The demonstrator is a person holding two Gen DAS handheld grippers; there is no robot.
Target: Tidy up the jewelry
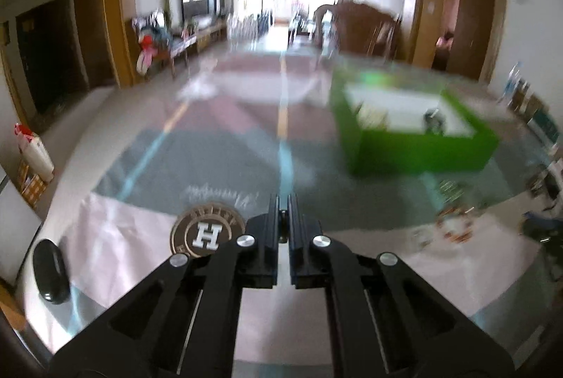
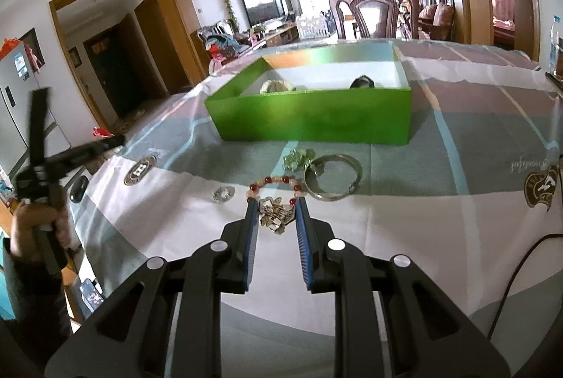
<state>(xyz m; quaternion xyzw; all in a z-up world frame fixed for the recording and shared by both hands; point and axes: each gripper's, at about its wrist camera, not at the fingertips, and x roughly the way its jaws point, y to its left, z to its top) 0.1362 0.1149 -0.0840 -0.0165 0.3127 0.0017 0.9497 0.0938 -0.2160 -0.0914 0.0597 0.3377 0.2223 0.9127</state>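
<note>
My right gripper [image 2: 276, 202] is shut on a gold charm [image 2: 276, 218], and both blue pads meet the charm's sides. A bracelet of red and cream beads [image 2: 278, 180] loops around the fingertips on the cloth. Beyond it lie a silver bangle [image 2: 332, 179], a green leafy trinket [image 2: 299, 158] and a small silver ring [image 2: 223, 193]. The green box [image 2: 309, 117] holds a cream piece [image 2: 276, 85] and a dark piece [image 2: 362, 82]. My left gripper [image 1: 282, 198] is shut over the cloth's round H emblem [image 1: 206, 234], left of the green box [image 1: 422, 149]. Something small and dark shows in its slit, and I cannot tell what.
A black oval object [image 1: 51, 272] lies near the table's left edge. The left gripper [image 2: 118, 140], blurred, is held by a person's hand [image 2: 31, 219] off the left side. A carved chair [image 2: 373, 12] stands behind the table. A dark cable [image 2: 510, 290] crosses the right corner.
</note>
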